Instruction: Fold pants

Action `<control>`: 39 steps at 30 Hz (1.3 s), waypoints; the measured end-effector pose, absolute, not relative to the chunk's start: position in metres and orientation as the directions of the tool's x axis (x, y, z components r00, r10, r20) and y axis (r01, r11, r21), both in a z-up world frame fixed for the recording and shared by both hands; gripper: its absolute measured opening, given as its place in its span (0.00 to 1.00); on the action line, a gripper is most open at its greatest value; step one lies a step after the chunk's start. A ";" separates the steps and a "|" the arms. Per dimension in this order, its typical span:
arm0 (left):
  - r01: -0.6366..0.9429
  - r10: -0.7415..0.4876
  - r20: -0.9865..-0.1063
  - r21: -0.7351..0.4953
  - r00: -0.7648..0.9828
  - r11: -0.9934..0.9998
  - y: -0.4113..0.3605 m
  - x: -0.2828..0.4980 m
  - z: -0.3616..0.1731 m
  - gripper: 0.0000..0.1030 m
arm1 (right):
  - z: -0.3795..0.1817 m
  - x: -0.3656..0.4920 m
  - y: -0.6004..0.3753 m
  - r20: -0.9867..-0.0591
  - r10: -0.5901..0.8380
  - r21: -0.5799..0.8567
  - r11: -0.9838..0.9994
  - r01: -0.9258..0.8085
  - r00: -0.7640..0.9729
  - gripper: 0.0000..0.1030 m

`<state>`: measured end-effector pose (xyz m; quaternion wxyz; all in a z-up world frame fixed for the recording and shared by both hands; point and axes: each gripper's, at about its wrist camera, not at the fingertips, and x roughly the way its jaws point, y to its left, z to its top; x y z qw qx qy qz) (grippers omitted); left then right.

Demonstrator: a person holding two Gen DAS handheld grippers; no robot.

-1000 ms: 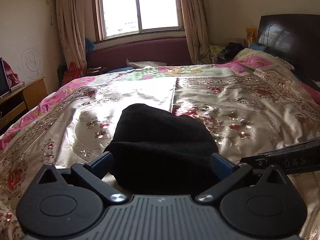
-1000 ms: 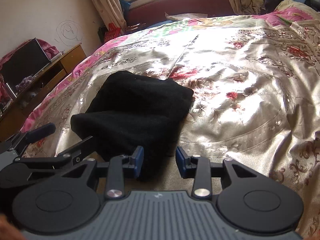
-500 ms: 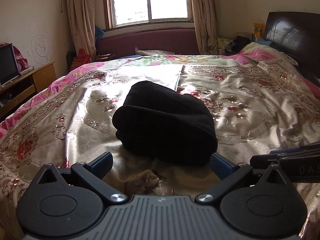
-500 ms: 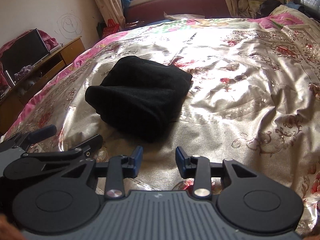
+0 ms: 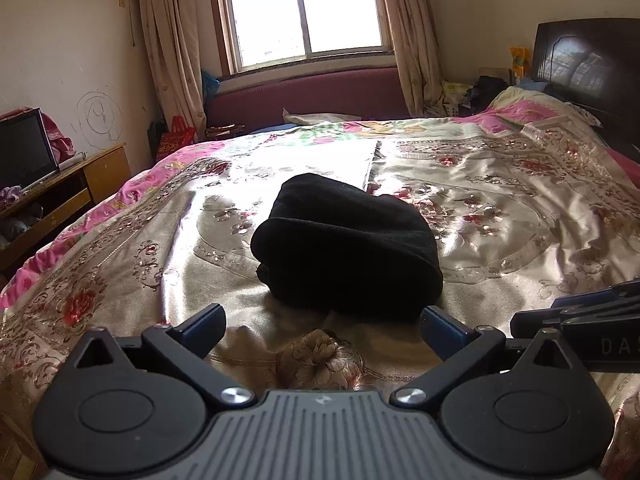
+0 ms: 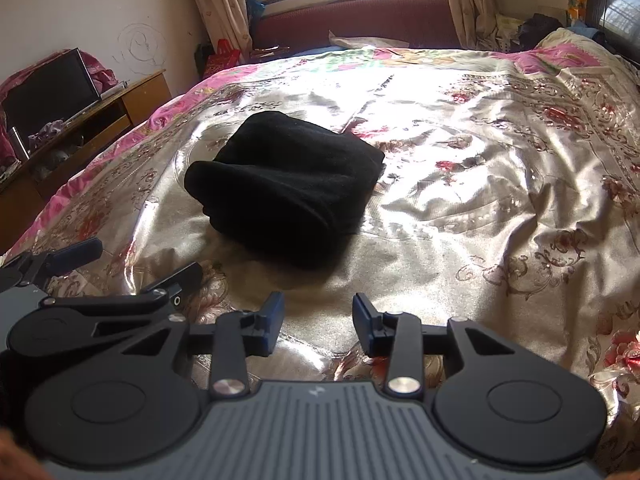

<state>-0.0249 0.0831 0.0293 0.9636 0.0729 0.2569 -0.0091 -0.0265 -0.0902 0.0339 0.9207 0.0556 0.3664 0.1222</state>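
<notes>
Lit by daylight from the window (image 5: 306, 8) far ahead of the jaws, blown out to plain white. Strong glare on the satin bedspread (image 6: 460, 184) beyond the jaws, patches washed to white, sheen broken by creases. Folded pants (image 5: 348, 244) ahead of the jaws nearly pure black, folds barely readable, soft shadow cast toward the jaws. Dim along the wall to the left. Heavy fisheye bending: curtains (image 5: 168, 60) and headboard (image 5: 580, 52) bowed, dark vignette in the corners. Sharp throughout, no motion blur.
</notes>
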 end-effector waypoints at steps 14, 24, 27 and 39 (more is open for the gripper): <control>0.035 0.040 -0.475 0.149 0.879 0.988 0.084 -0.035 0.037 1.00 | 0.034 -0.043 -0.084 -0.658 0.267 0.165 0.964 -0.211 0.704 0.39; 0.036 0.045 -0.505 0.151 0.862 0.988 0.087 -0.028 0.023 1.00 | 0.024 -0.034 -0.084 -0.678 0.260 0.176 0.966 -0.192 0.688 0.39; 0.040 0.052 -0.511 0.167 0.858 0.985 0.086 -0.027 0.019 1.00 | 0.020 -0.031 -0.086 -0.686 0.258 0.178 0.966 -0.187 0.680 0.39; 0.037 0.064 -0.505 0.188 0.861 0.981 0.083 -0.029 0.019 1.00 | 0.017 -0.031 -0.088 -0.687 0.268 0.192 0.963 -0.187 0.675 0.39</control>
